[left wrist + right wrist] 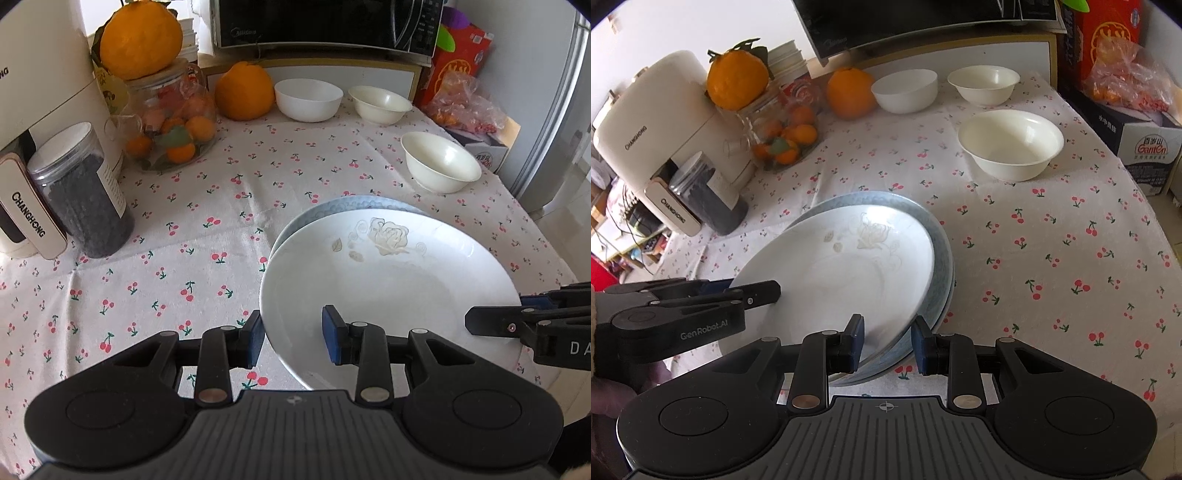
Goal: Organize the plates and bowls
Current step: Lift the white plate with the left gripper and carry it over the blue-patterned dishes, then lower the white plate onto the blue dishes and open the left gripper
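Observation:
A white plate with a rose print lies on top of a blue-rimmed plate on the cherry tablecloth. My left gripper is open, its jaws straddling the white plate's left rim; it also shows in the right wrist view. My right gripper is open, its jaws straddling the right rims of the stack; it shows in the left wrist view. Three bowls stand behind: a white one, a cream one and a nearer cream one.
At the left stand a cream appliance, a dark-filled jar and a glass jar of oranges. A large orange sits by the white bowl. A microwave is behind, boxes and bags at the right.

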`<act>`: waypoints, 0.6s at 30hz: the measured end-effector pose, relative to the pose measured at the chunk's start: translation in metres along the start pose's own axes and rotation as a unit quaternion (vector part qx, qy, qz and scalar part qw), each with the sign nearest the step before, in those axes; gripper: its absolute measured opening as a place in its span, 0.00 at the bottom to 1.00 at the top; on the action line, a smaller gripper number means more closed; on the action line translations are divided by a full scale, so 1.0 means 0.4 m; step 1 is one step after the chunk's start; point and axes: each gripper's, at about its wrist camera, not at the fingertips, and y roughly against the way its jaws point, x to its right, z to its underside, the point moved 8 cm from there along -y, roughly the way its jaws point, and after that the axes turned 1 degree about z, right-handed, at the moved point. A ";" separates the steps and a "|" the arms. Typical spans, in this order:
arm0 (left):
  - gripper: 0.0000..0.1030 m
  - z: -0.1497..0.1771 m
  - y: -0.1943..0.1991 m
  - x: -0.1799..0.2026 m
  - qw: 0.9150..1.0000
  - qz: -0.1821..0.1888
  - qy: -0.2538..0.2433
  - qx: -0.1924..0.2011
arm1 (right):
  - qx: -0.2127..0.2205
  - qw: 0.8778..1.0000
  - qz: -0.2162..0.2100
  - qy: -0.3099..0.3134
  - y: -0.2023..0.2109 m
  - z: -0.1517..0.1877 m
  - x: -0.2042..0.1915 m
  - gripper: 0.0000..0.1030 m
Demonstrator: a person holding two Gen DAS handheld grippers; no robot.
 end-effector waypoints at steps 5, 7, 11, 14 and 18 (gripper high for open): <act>0.30 0.003 -0.006 0.012 1.000 -0.008 -0.014 -0.004 | -0.002 1.000 0.010 0.009 -0.001 -0.003 0.002 0.27; 0.30 0.005 -0.007 0.019 0.999 -0.017 -0.027 -0.003 | -0.003 1.000 0.016 0.014 -0.002 -0.003 0.004 0.27; 0.30 0.007 -0.007 0.027 0.998 -0.031 -0.047 0.001 | -0.001 0.999 0.021 0.025 -0.002 -0.002 0.002 0.27; 0.30 0.007 -0.006 0.027 0.998 -0.033 -0.050 0.001 | -0.002 0.999 0.022 0.027 -0.004 -0.003 0.002 0.27; 0.30 0.008 -0.007 0.030 0.998 -0.035 -0.054 0.000 | -0.002 0.999 0.025 0.032 -0.006 -0.006 0.003 0.27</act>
